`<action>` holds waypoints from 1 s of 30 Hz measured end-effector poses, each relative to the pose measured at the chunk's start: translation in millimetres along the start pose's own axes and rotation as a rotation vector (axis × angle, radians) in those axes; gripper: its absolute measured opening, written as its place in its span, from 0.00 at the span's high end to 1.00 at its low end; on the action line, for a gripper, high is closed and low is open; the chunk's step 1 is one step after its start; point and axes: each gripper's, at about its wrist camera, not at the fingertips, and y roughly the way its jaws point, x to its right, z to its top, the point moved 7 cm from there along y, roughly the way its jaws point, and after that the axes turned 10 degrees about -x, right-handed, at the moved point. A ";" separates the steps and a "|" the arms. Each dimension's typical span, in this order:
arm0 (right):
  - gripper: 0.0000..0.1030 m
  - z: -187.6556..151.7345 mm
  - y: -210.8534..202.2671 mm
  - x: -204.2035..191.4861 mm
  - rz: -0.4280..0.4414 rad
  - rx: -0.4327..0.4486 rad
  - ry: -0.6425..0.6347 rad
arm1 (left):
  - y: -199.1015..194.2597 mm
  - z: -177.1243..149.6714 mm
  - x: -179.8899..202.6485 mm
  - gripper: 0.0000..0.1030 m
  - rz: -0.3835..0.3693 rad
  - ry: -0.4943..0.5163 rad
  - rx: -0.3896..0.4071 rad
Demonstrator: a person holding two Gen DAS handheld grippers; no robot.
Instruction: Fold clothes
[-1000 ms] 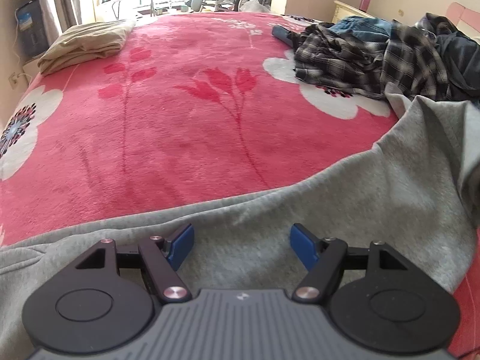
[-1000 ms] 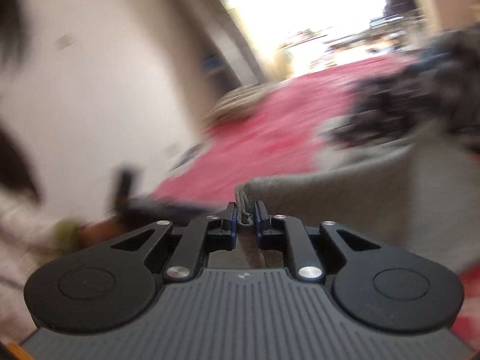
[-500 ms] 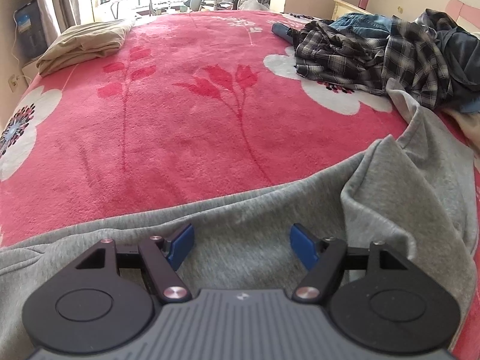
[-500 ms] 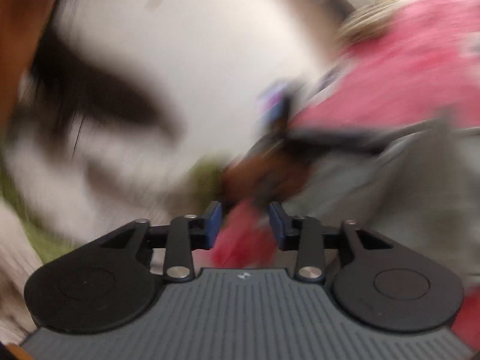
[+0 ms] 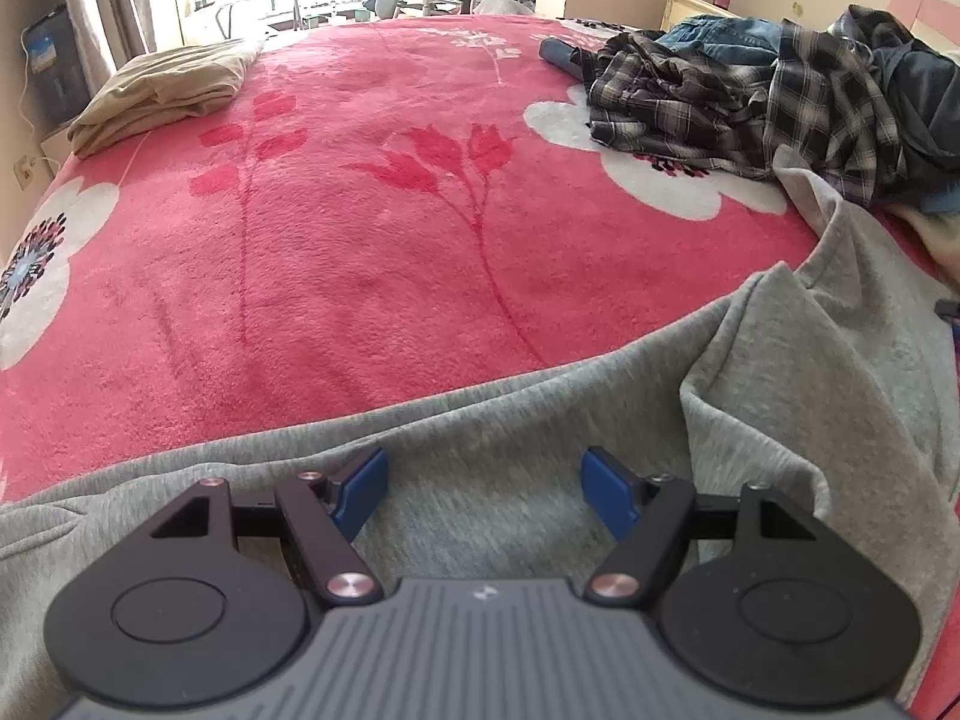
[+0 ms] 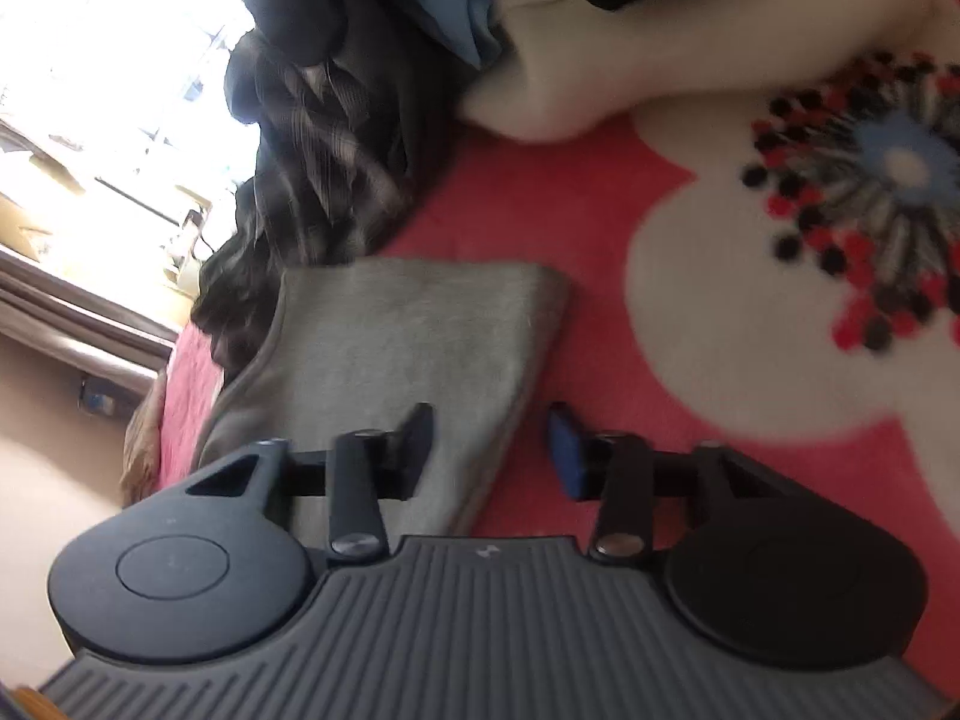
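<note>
Left-wrist and right-wrist views of a bed. The grey sweatshirt [image 5: 540,420] is lying along the near edge of the red flowered blanket [image 5: 360,240], its right portion rising in a loose ridge and trailing toward the heap of plaid clothes [image 5: 720,90] at far right. A beige folded garment [image 5: 162,90] is resting at far left.

The left gripper [image 5: 483,480] is hovering over the near middle of the sweatshirt, jaws spread and pinching nothing. The right gripper [image 6: 489,438] is also showing its jaws spread. A doubled grey panel is lying beneath the left jaw, its edge running between the two, and no pad is pressing on it.

Handling, as judged: the fabric is looking like a thick, soft knit, light, limp and non-fragile. It is likely sagging wherever unsupported and gripping the plush blanket rather than sliding. Hold is best taken at a hem, cuff or corner, pinching every layer of an edge together, one gripper at each end of the intended fold line.
</note>
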 end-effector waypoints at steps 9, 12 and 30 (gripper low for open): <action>0.97 -27.7 -101.8 23.9 -0.098 0.188 0.013 | 1.1 -0.3 0.5 0.28 -0.001 0.007 0.002; 0.97 -33.7 -99.0 47.8 -0.174 0.165 0.038 | 1.8 -0.1 0.7 0.27 -0.003 0.009 0.003; 0.89 -120.3 -36.4 -130.5 -0.132 0.049 -1.019 | -3.2 -0.5 -6.0 0.27 -0.034 -0.031 -0.002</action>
